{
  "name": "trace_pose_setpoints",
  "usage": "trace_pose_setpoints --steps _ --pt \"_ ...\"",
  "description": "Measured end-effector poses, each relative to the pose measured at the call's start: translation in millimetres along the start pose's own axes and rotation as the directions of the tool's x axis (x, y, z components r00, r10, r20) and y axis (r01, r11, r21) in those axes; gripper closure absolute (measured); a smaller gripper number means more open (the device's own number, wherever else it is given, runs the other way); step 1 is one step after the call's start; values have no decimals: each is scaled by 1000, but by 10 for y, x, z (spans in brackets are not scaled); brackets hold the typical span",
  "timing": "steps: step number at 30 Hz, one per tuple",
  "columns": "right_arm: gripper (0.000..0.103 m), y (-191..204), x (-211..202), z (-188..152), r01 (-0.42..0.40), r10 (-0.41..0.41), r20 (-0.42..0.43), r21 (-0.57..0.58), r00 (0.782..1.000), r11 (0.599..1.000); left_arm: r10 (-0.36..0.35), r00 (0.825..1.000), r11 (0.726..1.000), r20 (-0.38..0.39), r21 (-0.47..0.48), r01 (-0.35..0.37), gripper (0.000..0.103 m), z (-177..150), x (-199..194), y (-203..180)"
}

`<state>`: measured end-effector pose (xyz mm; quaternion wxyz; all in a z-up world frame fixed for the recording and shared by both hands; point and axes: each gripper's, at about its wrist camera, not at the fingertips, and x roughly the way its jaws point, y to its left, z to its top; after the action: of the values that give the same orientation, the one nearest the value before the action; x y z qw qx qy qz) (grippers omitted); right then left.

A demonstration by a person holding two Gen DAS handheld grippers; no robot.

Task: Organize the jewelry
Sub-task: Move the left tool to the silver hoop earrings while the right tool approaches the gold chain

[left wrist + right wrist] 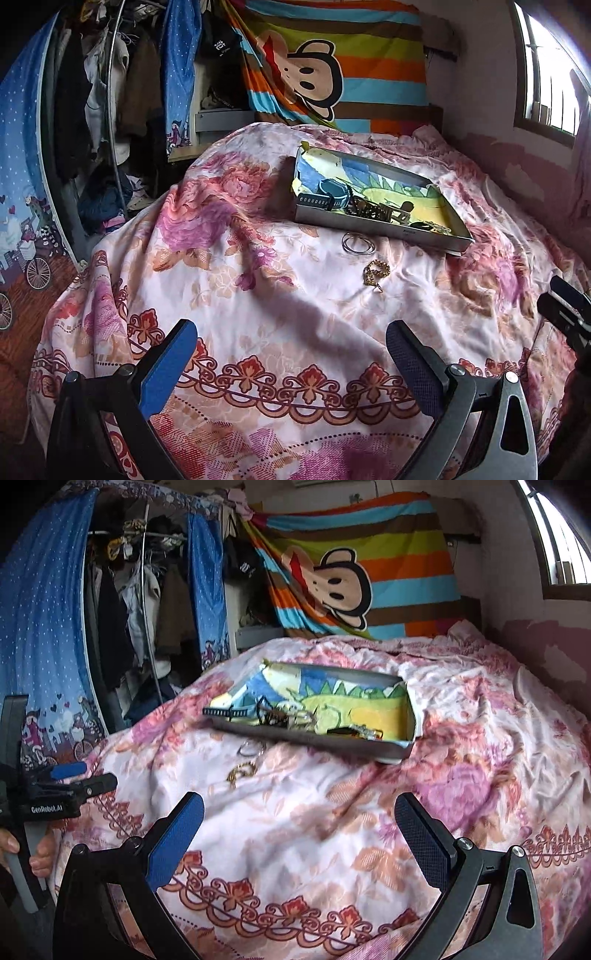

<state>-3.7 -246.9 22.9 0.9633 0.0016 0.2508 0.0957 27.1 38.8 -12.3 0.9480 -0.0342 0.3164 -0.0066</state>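
tangled jewelry (373, 211) in tray (369, 225) indistinct

bedspread (229, 280) pink/purple floral on white, red scroll border; box (373, 221) grey, cartoon-print lining; chain (376, 275) gold; bangles (357, 244) silver; hanging blanket (332, 62) striped, monkey face

- One shallow grey tray (373, 224) lined with a cartoon-print cloth lies on the bed (258, 295).
- One dark watch (325, 194) lies in the tray, beside a tangle of jewelry too jumbled to count.
- Two silver bangles (357, 244) overlap on the bed.
- One gold chain (376, 274) lies near them.
- Two tools: left tool (291, 362), right tool (299, 834), both spread wide.
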Motion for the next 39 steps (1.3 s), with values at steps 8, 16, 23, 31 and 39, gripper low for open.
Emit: trace_pose_setpoints --steps 8,16,23,31,39 --pt "1 84 167 -68 13 -15 -64 -26 998 1000 1 1000 1000 -24 -21 -1 0 28 110 30" --pt "2 138 325 -64 30 -36 -111 -55 993 998 2 1000 999 -22 -38 -2 0 160 295 51" --pt "2 171 480 -8 36 -46 -128 -80 991 996 -14 1000 999 -21 -39 13 0 307 457 42" --pt "2 167 768 146 9 -26 -151 -109 988 994 -49 999 998 -23 -33 48 0 539 743 24" --pt "9 137 1153 224 -62 43 -199 -95 979 994 -121 991 991 -60 41 124 4 751 1128 -106"
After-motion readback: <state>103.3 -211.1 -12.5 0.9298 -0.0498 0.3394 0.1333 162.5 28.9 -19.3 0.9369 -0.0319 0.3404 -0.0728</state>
